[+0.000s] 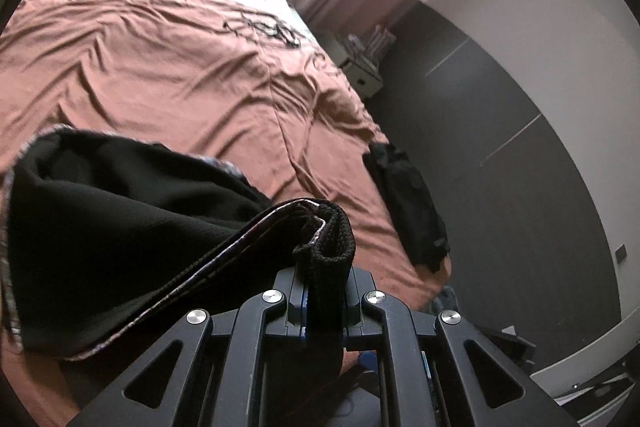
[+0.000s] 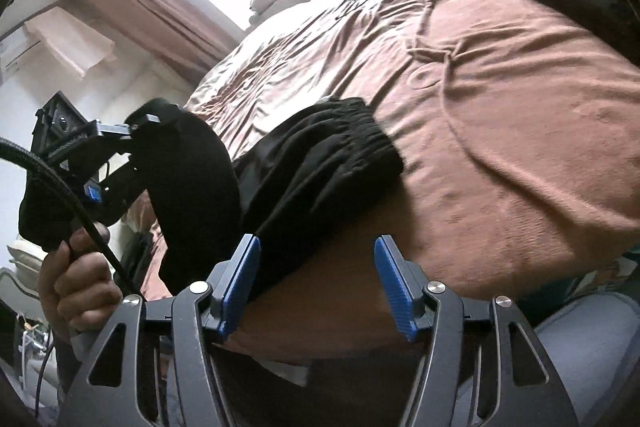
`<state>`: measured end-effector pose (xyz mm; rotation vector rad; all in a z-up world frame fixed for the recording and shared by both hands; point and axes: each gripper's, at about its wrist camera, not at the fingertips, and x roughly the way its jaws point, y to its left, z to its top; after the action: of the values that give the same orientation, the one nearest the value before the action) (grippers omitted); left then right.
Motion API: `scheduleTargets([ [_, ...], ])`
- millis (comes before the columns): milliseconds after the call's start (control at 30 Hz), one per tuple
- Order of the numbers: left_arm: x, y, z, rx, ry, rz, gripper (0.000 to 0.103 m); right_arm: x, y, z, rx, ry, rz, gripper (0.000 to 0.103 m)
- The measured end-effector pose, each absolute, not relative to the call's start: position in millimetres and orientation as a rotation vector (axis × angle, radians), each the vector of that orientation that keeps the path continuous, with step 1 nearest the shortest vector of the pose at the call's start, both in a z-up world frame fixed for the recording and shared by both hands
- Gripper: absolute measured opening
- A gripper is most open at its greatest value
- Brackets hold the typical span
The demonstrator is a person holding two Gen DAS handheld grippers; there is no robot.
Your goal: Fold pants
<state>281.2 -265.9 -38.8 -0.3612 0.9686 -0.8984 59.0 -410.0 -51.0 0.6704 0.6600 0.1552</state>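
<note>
Black pants (image 2: 320, 163) lie bunched at the bed's (image 2: 500, 107) near edge — left gripper (image 1: 324, 303) pinches their hem, right gripper's (image 2: 316, 291) fingers spread, empty. Folding barely begun.

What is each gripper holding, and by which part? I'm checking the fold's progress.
The left gripper is shut on the black pants at a bunched hem edge. The right gripper is open, holding nothing.

Both tongs are matte black frames with triangular cut-outs and round silver screws. The right tongs (image 2: 318, 283) carry ribbed blue pads (image 2: 240, 279). The left tongs (image 1: 325, 303) show slivers of blue, and a braided black cable (image 2: 52, 183) runs past the bare hand (image 2: 78, 287), apparently sleeveless.
</note>
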Motion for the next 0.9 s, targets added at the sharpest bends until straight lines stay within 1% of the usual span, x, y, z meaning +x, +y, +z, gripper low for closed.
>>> scheduleTargets([
  [433, 264, -322, -71, -0.327, 1.070, -1.003, 0.010, 30, -428, -42, 0.680, 0.672, 0.115, 0.058],
  [500, 261, -329, -79, -0.301, 1.098, -1.004, 0.012, 28, -430, -40, 0.677, 0.672, 0.105, 0.058],
  [533, 259, -331, -83, -0.287, 1.116, -1.001, 0.017, 25, -431, -38, 0.675, 0.672, 0.101, 0.058],
  [567, 258, -332, -86, -0.282, 1.131, -1.005, 0.029, 26, -433, -38, 0.674, 0.672, 0.099, 0.058],
  [600, 257, -334, -88, -0.285, 1.151, -1.021, 0.036, 24, -433, -36, 0.671, 0.673, 0.095, 0.058],
  [633, 256, -334, -89, -0.287, 1.157, -1.031, 0.051, 22, -433, -35, 0.668, 0.673, 0.091, 0.058],
  [667, 253, -331, -87, -0.290, 1.150, -1.045, 0.063, 23, -435, -34, 0.665, 0.674, 0.089, 0.058],
  [700, 251, -329, -85, -0.288, 1.142, -1.052, 0.069, 23, -435, -33, 0.661, 0.672, 0.089, 0.058],
  [733, 249, -326, -82, -0.285, 1.133, -1.056, 0.076, 22, -435, -31, 0.657, 0.672, 0.089, 0.058],
  [767, 248, -322, -79, -0.285, 1.125, -1.056, 0.080, 22, -435, -29, 0.649, 0.671, 0.091, 0.058],
  [900, 251, -297, -69, -0.283, 1.089, -1.021, 0.082, 27, -428, -21, 0.589, 0.669, 0.105, 0.058],
])
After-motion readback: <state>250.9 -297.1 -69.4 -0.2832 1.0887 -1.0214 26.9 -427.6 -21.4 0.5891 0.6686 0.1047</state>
